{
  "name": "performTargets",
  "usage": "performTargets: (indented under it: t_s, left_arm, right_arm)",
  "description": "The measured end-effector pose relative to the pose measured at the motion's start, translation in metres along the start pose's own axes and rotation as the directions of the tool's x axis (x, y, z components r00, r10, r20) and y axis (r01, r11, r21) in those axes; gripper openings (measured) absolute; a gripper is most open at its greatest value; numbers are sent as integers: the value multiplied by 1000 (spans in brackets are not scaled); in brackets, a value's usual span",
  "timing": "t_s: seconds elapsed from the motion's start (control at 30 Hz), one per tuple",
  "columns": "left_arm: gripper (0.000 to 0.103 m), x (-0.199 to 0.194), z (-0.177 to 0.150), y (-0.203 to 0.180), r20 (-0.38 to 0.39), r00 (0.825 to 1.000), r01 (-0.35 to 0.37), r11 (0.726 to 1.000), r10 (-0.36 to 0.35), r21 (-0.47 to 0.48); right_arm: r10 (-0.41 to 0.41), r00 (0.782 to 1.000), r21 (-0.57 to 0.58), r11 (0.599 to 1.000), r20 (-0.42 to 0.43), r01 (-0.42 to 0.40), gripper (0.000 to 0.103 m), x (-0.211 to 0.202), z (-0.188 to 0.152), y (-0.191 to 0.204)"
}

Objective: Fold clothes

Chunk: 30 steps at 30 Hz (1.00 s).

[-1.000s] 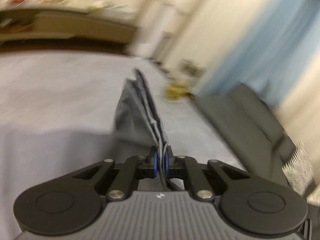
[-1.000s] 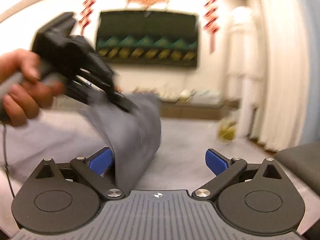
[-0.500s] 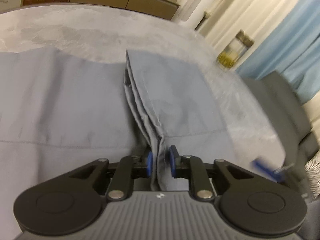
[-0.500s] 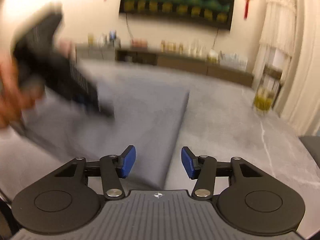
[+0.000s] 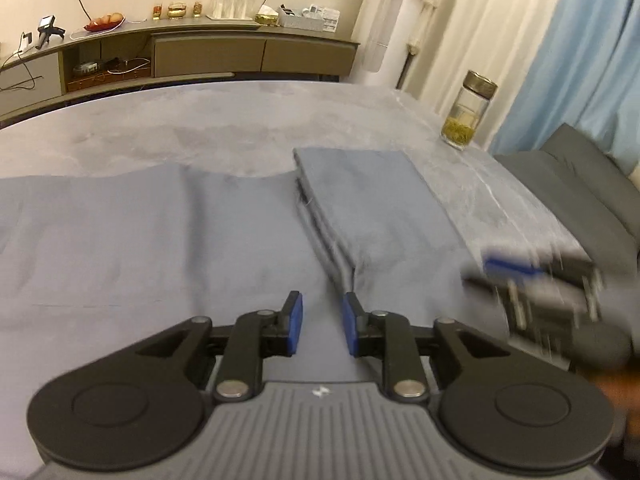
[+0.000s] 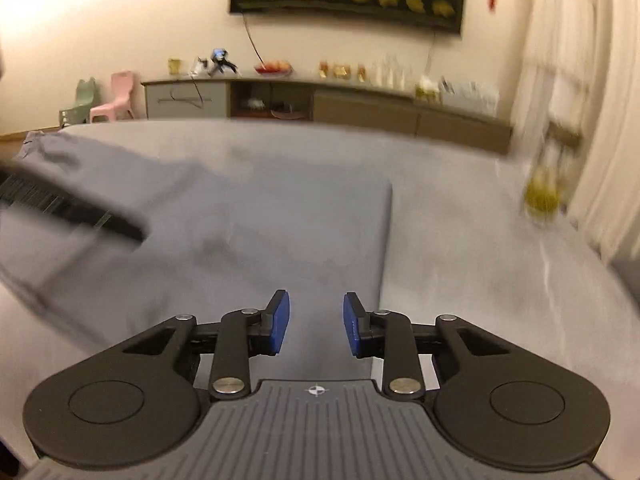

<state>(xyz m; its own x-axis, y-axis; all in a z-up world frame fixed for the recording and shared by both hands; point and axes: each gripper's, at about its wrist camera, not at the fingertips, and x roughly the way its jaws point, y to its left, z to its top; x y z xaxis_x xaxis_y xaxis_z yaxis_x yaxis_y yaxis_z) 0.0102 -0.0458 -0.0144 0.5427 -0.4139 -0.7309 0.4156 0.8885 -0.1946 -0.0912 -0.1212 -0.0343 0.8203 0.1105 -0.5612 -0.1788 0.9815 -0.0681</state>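
The grey-blue garment (image 5: 168, 240) lies spread on the grey counter (image 5: 200, 128), with one end folded back over itself into a flat rectangular panel (image 5: 372, 204). The panel's layered hem edges run from the far corner straight toward the left gripper (image 5: 322, 322). Its jaws have just been opening and now stand a little apart above the cloth, with nothing pressed between the blue pads; the hem ends just in front of them.

The right gripper (image 6: 316, 322) hangs over the near part of the same folded panel (image 6: 304, 220). Its jaws have just been closing, yet a gap remains and the pads grip nothing. The panel's straight right edge lies slightly to the right of these jaws.

In the left wrist view the right gripper appears blurred at the right, close to the panel's near corner.

Bare counter stretches beyond the garment to the far rim and along the right side of the fold. Near the counter's right edge stands a glass jar (image 5: 468, 116) with a metal lid, holding yellow-green contents in its lower part, well apart from the cloth.
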Motion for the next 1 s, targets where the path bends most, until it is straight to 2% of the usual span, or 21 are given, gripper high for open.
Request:
performTargets:
  t_s: [0.07, 0.13, 0.17, 0.23, 0.3, 0.33, 0.4, 0.5, 0.57, 0.7, 0.77, 0.83, 0.87, 0.9, 0.97, 1.0]
  left_arm:
    - [23, -7, -17, 0, -32, 999, 3, 998, -1, 65]
    - [25, -7, -33, -3, -61, 998, -7, 990, 15, 139]
    - [26, -6, -40, -4, -66, 998, -7, 986, 18, 166]
    - [29, -4, -53, -5, -66, 998, -6, 978, 20, 211]
    - [31, 0, -57, -9, -48, 998, -17, 968, 30, 249]
    - [32, 3, -55, -10, -37, 999, -30, 965, 41, 260]
    - [32, 12, -48, -12, -19, 998, -49, 963, 56, 264]
    - [32, 32, -26, -13, -5, 998, -56, 968, 59, 246]
    - [32, 48, -9, -12, 4, 998, -68, 972, 69, 225]
    - [32, 72, 22, -11, 0, 997, -70, 985, 71, 155]
    - [32, 66, 25, -7, -26, 997, -72, 991, 76, 112]
    - [31, 41, 21, 0, 7, 998, -67, 996, 67, 56]
    - [32, 26, 17, 6, 30, 998, -60, 998, 59, 34]
    - [33, 13, 14, 15, 49, 996, -70, 997, 69, 11]
    - [35, -15, 9, 37, 83, 991, -105, 994, 108, -38]
    - [35, -30, 6, 52, 100, 984, -138, 988, 145, -72]
  right_arm:
    - [-7, 999, 31, 999, -40, 9, 42, 21, 18, -10]
    - [-37, 998, 70, 997, -56, 41, 46, 19, 13, -17]
    - [-52, 997, 90, 994, -65, 58, 61, 18, 11, -21]
    - [-81, 993, 128, 988, -84, 91, 83, 17, 6, -27]
    - [-36, 989, 115, 992, -147, 53, 71, 26, -5, -25]
    - [-22, 987, 88, 995, -160, 36, 54, 33, -6, -23]
    - [-22, 985, 27, 999, -170, 27, 53, 45, -3, -18]
    - [-124, 981, -78, 991, -152, 113, 53, 80, 16, -23]
    - [-147, 977, -86, 987, -155, 134, 53, 105, 30, -33]
    - [-207, 973, -130, 973, -107, 192, 54, 146, 48, -51]
    - [-204, 975, -91, 976, -91, 196, 58, 152, 49, -64]
    - [-262, 960, -70, 964, -98, 256, 57, 146, 52, -68]
    - [-268, 962, -36, 963, -56, 266, 58, 130, 55, -66]
    - [-211, 977, 6, 977, -4, 211, 58, 112, 59, -63]
    - [-63, 998, 30, 998, 1, 63, 57, 95, 57, -52]
    - [-29, 998, 26, 999, -57, 31, 56, 102, 50, -46]
